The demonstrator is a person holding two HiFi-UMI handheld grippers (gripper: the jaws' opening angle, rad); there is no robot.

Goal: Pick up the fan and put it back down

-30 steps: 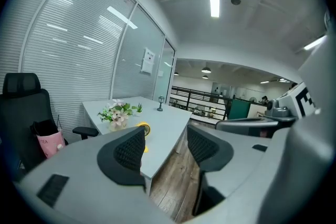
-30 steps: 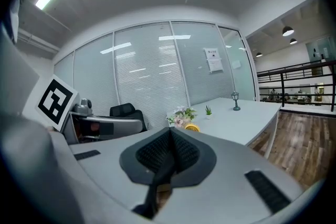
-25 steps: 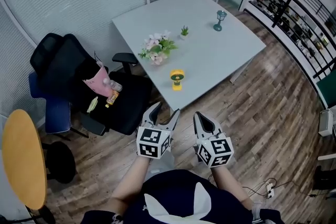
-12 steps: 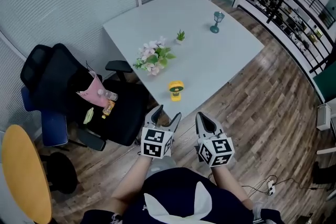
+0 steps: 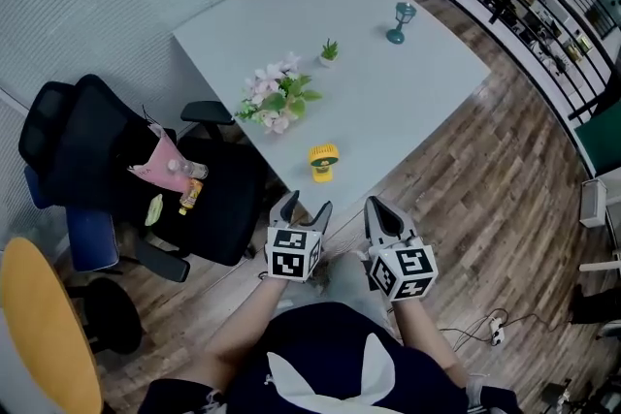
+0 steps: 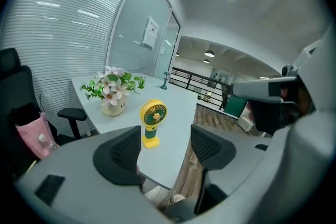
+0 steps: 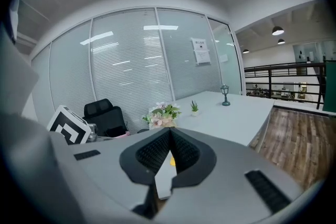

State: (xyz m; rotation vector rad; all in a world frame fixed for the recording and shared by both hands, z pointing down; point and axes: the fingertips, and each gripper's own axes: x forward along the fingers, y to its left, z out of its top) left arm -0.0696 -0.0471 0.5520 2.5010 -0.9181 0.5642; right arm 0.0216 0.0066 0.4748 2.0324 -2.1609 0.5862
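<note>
Fan point(image 5: 323, 161) stands upright on the table point(image 5: 408, 111), just inside its near corner, untouched. Over the last second I have closed in: in the head view it now sits nearer my grippers, though both are still short of the table edge. My left gripper point(image 5: 307, 203) has just been spreading its jaws and now stands wide, with nothing between the pads and the fan framed beyond the gap. My right gripper point(image 5: 375, 207) has its jaws pressed together, empty. Pickup has not begun; I judge the left is readied for the grasp.
</note>
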